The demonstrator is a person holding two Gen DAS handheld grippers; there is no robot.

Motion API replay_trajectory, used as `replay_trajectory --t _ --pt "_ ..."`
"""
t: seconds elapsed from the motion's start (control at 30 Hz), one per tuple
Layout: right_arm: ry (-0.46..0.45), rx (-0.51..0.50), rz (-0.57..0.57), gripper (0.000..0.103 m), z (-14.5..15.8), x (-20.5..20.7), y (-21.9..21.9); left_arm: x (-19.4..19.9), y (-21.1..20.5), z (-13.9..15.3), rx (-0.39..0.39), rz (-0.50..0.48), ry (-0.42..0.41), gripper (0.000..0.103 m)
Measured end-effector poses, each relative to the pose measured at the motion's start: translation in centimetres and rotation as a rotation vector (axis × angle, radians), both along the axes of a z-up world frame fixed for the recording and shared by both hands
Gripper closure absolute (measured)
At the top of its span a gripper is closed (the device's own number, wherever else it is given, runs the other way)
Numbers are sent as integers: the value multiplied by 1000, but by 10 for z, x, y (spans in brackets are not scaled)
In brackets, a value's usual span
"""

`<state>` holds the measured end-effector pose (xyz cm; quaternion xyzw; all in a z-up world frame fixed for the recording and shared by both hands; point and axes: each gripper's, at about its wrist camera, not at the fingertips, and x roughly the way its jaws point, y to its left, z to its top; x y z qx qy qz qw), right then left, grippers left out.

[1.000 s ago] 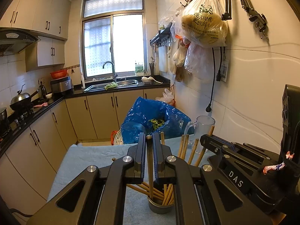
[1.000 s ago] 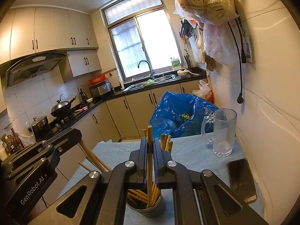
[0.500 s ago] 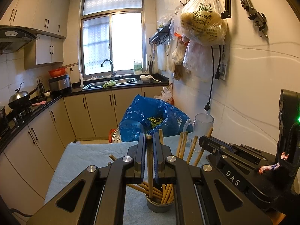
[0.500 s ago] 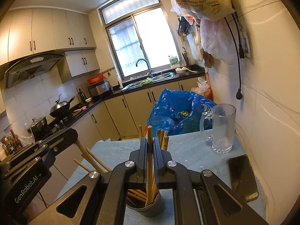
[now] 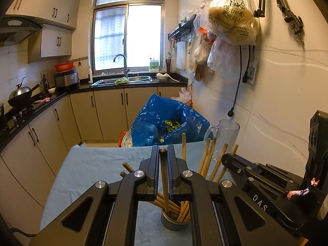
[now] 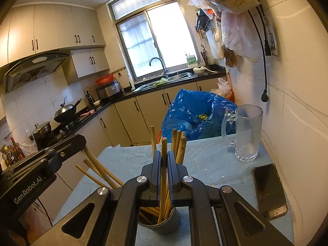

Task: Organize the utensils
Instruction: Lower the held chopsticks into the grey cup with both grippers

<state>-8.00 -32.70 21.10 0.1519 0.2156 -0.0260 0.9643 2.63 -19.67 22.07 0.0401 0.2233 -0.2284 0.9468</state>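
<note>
A grey metal cup stands on the light blue cloth and holds several wooden chopsticks. My left gripper is shut on one upright chopstick whose lower end is inside the cup. My right gripper is shut on another chopstick, also reaching down into the cup. Each gripper shows in the other's view, the right and the left, close on either side of the cup.
A glass mug stands at the table's far right near the wall. A black phone lies to the right of the cup. A blue bag-lined bin sits beyond the table's far edge. Cabinets run along the left.
Both grippers have lowered with their chopsticks, whose lower ends now sit deeper in the cup. Both stay shut.
</note>
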Motion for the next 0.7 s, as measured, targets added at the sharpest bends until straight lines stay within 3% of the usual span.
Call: replay_trajectory --t 0.17,0.7 --pt "11 -14 12 97 -5 2 3 2 -3 -9 11 -9 24 96" --pt "23 -30 19 97 -12 3 7 -3 -7 -15 36 -12 -10 96"
